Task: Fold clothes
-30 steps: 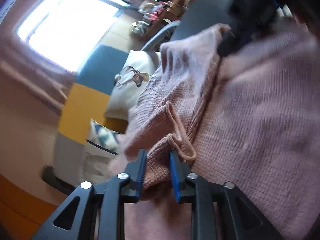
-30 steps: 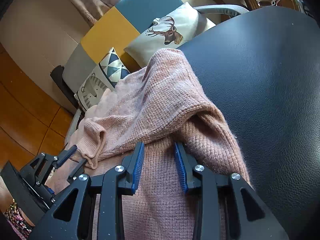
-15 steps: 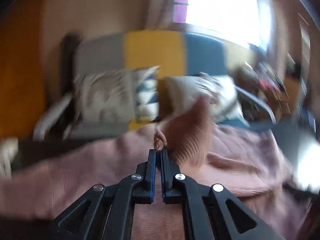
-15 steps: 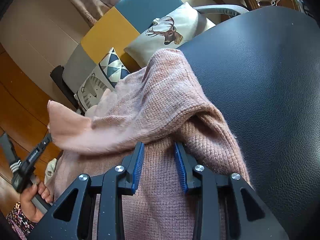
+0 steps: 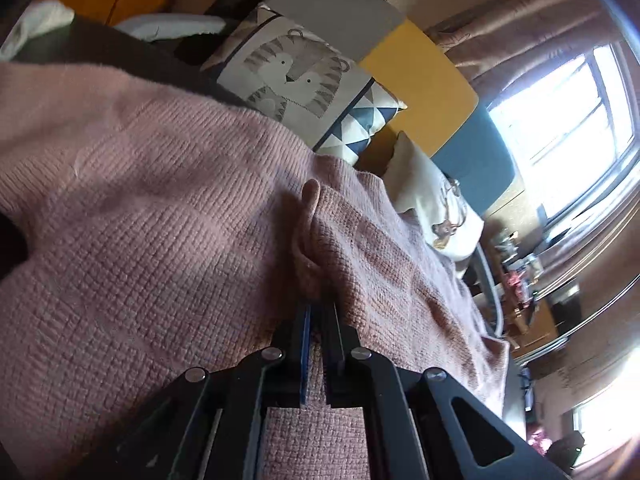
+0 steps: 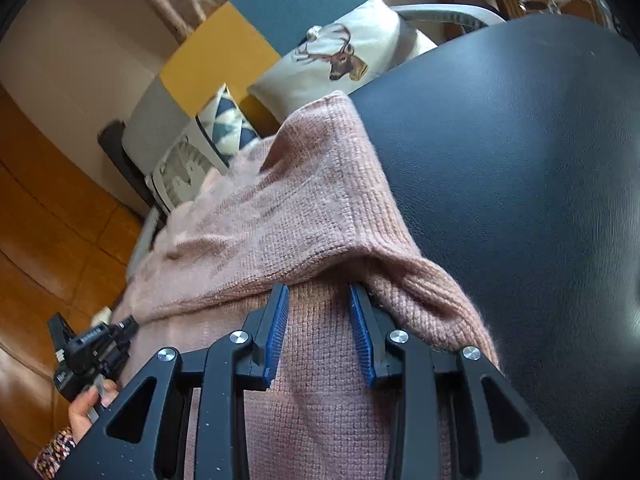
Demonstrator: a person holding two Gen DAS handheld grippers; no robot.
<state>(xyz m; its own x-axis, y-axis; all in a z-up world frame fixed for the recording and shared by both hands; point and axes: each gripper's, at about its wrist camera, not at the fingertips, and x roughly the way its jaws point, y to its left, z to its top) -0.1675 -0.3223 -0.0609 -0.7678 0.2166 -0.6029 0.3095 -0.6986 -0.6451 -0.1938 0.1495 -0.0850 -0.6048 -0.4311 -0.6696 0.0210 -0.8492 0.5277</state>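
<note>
Left gripper [image 5: 320, 312] has its jaws pinched nearly together on a ridge of the pink knit sweater [image 5: 160, 220]; the pinched fold stands up straight ahead of the tips and the rest of the knit spreads out flat to both sides of the fingers. Right gripper [image 6: 318, 300] has its jaws spread apart, blue pads [image 6: 276, 332] showing, with sweater fabric lying between them and a thick folded roll of the knit draped across just ahead of the tips. I can't tell whether the right pads actually press the fabric; they straddle it but look slack. In the right wrist view the sweater runs from under the gripper forward and to its left, lying on a black leather surface [image 6: 520, 160] that fills everything to the gripper's right. Low on the right gripper's left, a hand [image 6: 86, 408] holds the other tool's black handle at the edge of the sweater. Ahead of both grippers: a sofa [image 6: 224, 44] with grey, yellow and blue panels, a deer-print cushion [image 6: 340, 60] and a tiger-print cushion [image 5: 296, 76]. Bright window [image 5: 568, 108] far ahead-right of the left gripper.
</note>
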